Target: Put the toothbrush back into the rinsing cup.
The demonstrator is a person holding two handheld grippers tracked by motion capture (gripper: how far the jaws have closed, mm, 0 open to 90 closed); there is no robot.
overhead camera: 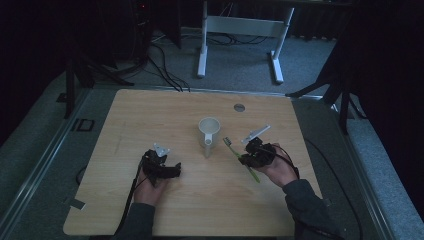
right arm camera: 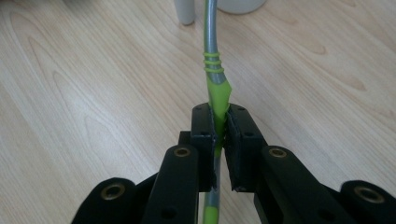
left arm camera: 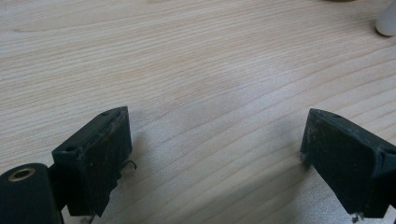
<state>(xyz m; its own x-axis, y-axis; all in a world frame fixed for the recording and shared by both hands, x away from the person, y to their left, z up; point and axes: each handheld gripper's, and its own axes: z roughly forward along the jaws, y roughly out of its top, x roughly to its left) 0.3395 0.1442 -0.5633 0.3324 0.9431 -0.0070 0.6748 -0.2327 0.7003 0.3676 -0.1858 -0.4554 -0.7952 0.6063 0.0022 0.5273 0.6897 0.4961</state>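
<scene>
A green and grey toothbrush (overhead camera: 244,159) lies slanted right of the table's middle, its bristle head toward a white mug (overhead camera: 209,129). My right gripper (overhead camera: 251,152) is shut on the toothbrush (right arm camera: 214,79) at its green handle, the jaws pressed to either side of it. The mug's handle (right arm camera: 185,11) and base (right arm camera: 240,4) sit just ahead of the brush. My left gripper (overhead camera: 172,171) rests low over bare wood at the front left, its jaws wide apart with nothing between them (left arm camera: 215,154). The mug's handle tip (left arm camera: 387,21) shows far off in the left gripper view.
The wooden table (overhead camera: 150,120) has a round grey cable cap (overhead camera: 239,107) near its back edge. A white desk frame (overhead camera: 240,35) and cables stand on the carpet behind. Dark stands flank both sides of the table.
</scene>
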